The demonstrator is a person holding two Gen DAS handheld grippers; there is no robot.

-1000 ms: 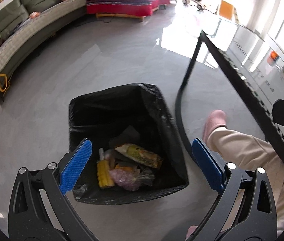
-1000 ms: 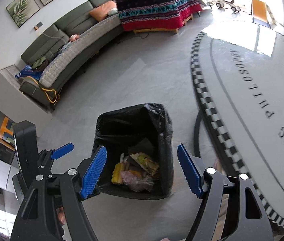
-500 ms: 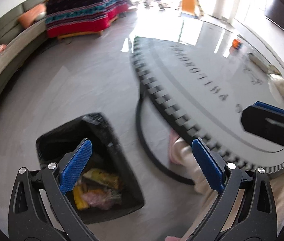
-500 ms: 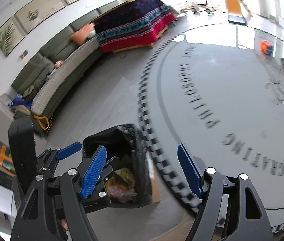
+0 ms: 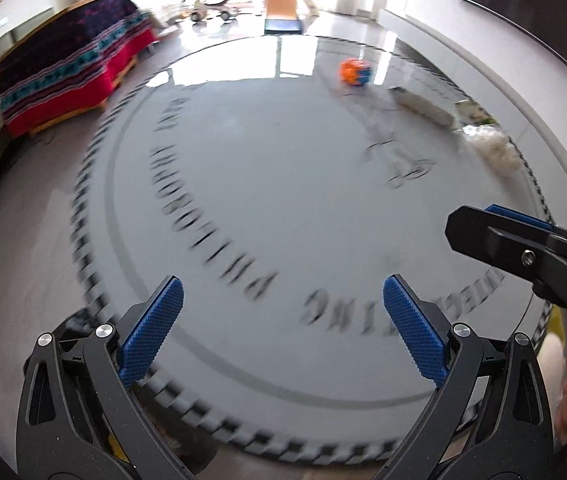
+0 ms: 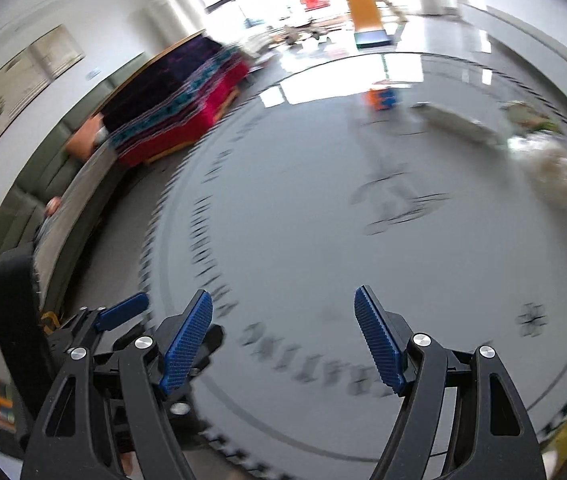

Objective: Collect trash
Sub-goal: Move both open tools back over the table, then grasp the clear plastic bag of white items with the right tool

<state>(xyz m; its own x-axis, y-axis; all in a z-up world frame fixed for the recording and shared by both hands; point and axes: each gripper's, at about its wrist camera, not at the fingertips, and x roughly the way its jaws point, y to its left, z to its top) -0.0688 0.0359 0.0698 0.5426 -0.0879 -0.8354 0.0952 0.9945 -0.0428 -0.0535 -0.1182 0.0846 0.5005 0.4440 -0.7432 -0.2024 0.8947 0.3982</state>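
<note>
Both cameras look out over the round grey table (image 5: 267, 184), and the picture is smeared with motion blur. The left gripper (image 5: 281, 322) hangs above the near rim with its blue pads spread wide and nothing between them. The right gripper (image 6: 283, 334) is the same story: jaws wide apart, only bare tabletop and blurred lettering in the gap.

Where's the trash? All at the table's far right edge, well away from both sets of jaws. There's a white crumpled wad (image 5: 491, 146) sitting right at the checkered border, and just behind it a greenish wrapper (image 5: 473, 110), too blurred to name more closely. Beside those, toward the table's middle, lies a flat grey packet (image 5: 423, 106), angled across the surface. Farther back on the table stands an orange and blue cube (image 5: 356, 72), near the far rim.

From the right wrist view the same lot shows up ahead and to the right of the open jaws: the wad (image 6: 551, 168), the wrapper (image 6: 527, 114), the packet (image 6: 457, 122), the cube (image 6: 381, 98). None of it touches a pad.

In the left view the right gripper's black finger juts in over the table's right side, nearer to the wad than the left jaws are, yet clearly apart from it. Beyond the table's left edge stands a bench under a red and dark patterned cloth (image 5: 71, 76), with a green sofa (image 6: 47, 184) past it.
</note>
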